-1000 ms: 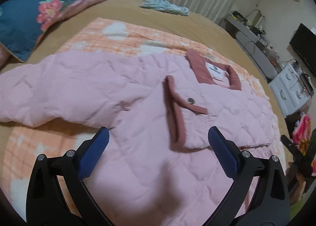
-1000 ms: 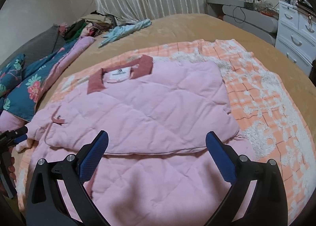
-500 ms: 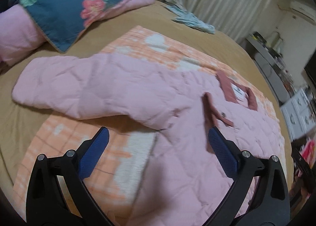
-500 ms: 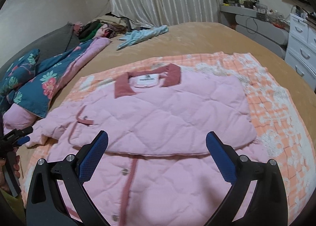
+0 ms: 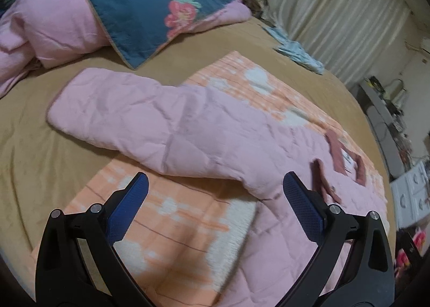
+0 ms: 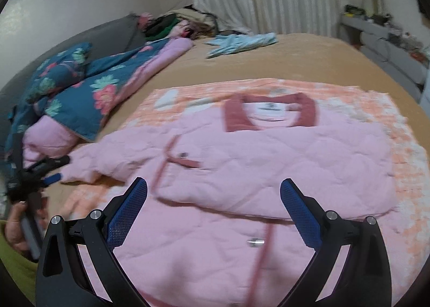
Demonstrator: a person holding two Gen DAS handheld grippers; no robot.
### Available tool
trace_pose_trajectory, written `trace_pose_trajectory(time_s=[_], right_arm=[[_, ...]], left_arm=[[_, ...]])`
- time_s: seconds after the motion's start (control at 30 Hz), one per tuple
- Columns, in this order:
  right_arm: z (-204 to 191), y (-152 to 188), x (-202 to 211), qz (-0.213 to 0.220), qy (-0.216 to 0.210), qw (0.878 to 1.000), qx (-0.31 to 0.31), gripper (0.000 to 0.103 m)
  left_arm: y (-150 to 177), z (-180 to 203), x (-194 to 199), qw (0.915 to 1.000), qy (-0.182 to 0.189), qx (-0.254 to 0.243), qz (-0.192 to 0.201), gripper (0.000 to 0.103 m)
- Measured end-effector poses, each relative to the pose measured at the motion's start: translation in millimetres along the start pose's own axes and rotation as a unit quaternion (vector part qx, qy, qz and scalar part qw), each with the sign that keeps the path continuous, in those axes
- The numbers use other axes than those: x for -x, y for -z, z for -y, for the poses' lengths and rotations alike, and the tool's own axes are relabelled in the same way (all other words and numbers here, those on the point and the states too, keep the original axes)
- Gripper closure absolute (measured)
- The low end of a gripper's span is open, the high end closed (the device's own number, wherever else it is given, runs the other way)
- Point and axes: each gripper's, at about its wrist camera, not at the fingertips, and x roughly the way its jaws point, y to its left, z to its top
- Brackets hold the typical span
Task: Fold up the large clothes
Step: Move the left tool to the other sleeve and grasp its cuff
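L sleeve next, I'd say.
It runs up-left from my L gripper, nearer than R gripper; both fingers released, empty.

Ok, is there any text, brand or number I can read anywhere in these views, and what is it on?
White neck label inside the pink quilted jacket's dusty-red collar: dark print, too blurred to read.
Same label in the left wrist view: too small to read.
No other text is visible.

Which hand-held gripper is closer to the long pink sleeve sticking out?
Left. The left hand-held gripper hovers open near the sleeve; the right hand-held gripper is open over the jacket's body, farther away.
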Motion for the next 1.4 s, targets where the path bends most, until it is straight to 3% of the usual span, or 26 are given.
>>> trace_pose_trajectory(time_s=[0.3, 0.8, 1.1, 1.4], right_arm=[[-75.7, -12.8, -22.3, -0.016, -0.037, 0.998, 0.052, 0.004], [-173.4, -14.6, -76.1, -0.057, -0.072, 0.99, 0.109, 0.004], [-204.7, -16.8, -108.4, -0.074, -0.075, 0.987, 0.123, 0.004], [-203.4, -13.3, -124.8, -0.083, -0.065, 0.987, 0.121, 0.004]], left_arm=[[-11.3, -35.1, -4.9, 0.9987, -0.015, 0.048, 0.0, 0.009], [-28.1, -97.5, -15.4, 0.9897, -0.039, 0.138, -0.003, 0.009], [-30.0, -126.8, -34.2, 0.9805, -0.034, 0.193, -0.013, 0.009], [-30.2, -155.9, -60.7, 0.9634, -0.02, 0.267, -0.003, 0.009]])
